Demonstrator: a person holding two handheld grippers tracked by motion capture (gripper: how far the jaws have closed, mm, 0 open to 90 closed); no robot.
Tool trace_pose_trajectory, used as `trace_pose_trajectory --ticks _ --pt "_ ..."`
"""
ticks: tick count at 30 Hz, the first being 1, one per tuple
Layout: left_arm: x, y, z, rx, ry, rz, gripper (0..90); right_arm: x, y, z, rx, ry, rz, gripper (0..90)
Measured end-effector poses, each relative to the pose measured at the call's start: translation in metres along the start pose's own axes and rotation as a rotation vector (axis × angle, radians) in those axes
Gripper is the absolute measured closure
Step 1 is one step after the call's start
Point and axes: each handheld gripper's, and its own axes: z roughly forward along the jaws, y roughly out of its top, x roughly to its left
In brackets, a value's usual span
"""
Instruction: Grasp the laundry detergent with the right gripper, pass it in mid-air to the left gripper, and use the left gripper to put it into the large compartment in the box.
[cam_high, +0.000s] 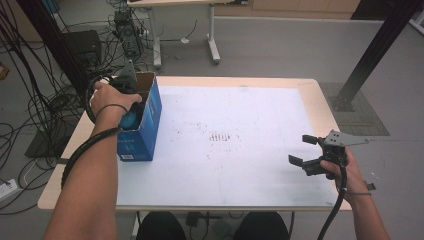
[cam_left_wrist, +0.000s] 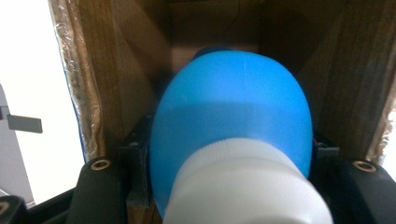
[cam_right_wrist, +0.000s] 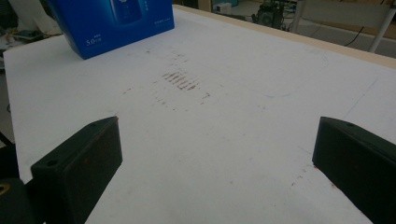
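Left hand-held gripper holds bottle base-first into box.

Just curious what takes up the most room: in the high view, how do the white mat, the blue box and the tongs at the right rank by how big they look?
1. white mat, by far the largest.
2. blue box.
3. right tongs, smallest.

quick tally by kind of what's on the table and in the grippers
boxes: 1, the blue box standing open-topped at the table's left
bottles: 1, the blue bottle with a white cap, held inside the box by the left gripper
grippers: 2, counting the open right gripper
total: 4
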Motion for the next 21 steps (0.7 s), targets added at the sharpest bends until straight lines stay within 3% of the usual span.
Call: trace_pose_trajectory --ticks 21 --pt "-0.0010 -0.0008 0.0001 -0.001 0.001 0.000 37.2 -0.0002 0.0005 -0.0003 0.000 0.000 0.000 1.6"
